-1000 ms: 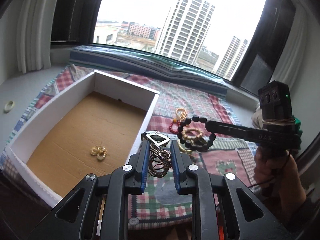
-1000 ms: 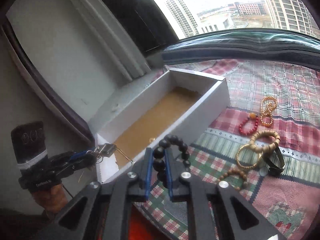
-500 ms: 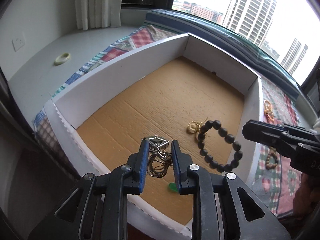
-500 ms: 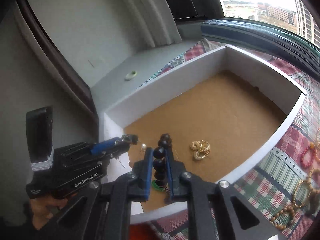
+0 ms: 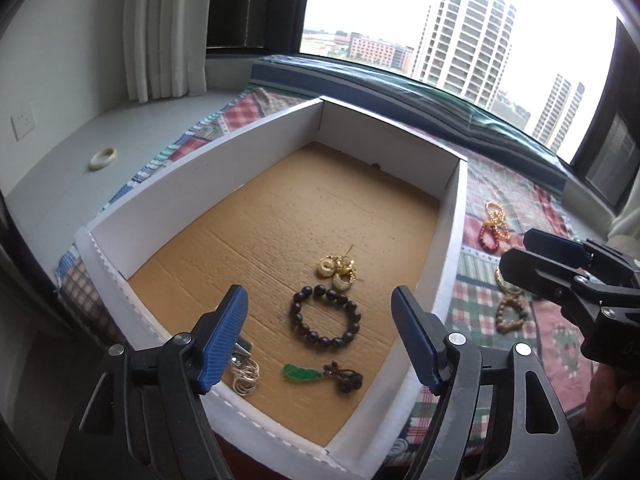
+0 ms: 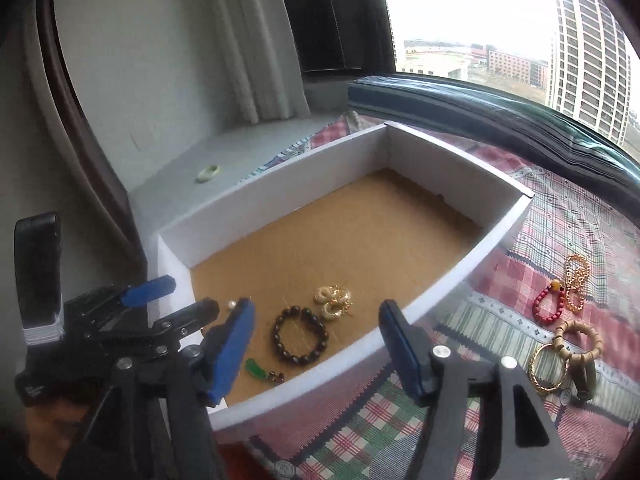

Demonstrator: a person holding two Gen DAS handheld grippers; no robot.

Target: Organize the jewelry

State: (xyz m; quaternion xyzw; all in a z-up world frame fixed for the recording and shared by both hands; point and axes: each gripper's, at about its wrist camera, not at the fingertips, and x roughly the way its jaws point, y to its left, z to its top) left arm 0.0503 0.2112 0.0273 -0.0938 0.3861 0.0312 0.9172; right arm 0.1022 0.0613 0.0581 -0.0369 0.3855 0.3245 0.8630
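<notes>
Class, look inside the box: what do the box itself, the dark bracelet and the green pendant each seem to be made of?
Box: cardboard, probably; matte white walls, brown floor with fine corrugation lines and a crease.
Dark bracelet: round, glossy near-black beads, likely polished wood or stone; the look leaves it open.
Green pendant: bright, shiny, slightly translucent green, perhaps jade or glass, tied to small dark beads.
</notes>
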